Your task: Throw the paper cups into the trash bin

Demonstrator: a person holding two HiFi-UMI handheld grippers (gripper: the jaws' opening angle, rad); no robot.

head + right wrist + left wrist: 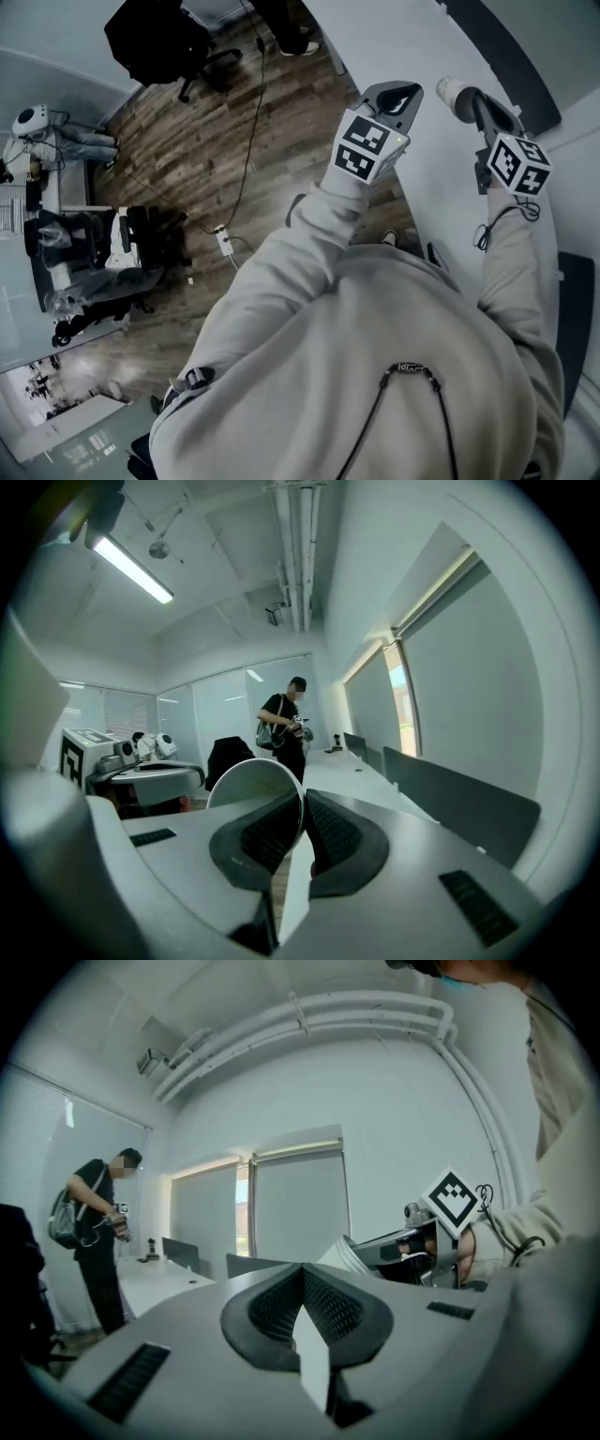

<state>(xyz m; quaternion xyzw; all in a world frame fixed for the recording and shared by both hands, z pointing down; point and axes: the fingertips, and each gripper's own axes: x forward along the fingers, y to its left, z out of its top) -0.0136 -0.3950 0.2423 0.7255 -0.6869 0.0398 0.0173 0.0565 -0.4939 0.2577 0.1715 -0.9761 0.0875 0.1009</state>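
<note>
My right gripper (469, 97) is shut on the wall of a white paper cup (451, 90), held over the white surface at the upper right of the head view. In the right gripper view the cup's round rim (251, 782) stands left of the jaw tips (303, 801), with one pad inside it. The left gripper view shows that cup (341, 1253) sticking out from the right gripper (367, 1252). My left gripper (403, 96) is beside it, its jaws closed together (302, 1274) with no cup seen between them. No trash bin shows in any view.
A white tabletop (412, 47) fills the upper right, and dark wood floor (197, 159) with a cable (246, 169) lies left of it. A black chair (164, 42) stands far left. A person with a backpack (284, 726) stands by a long desk (352, 775).
</note>
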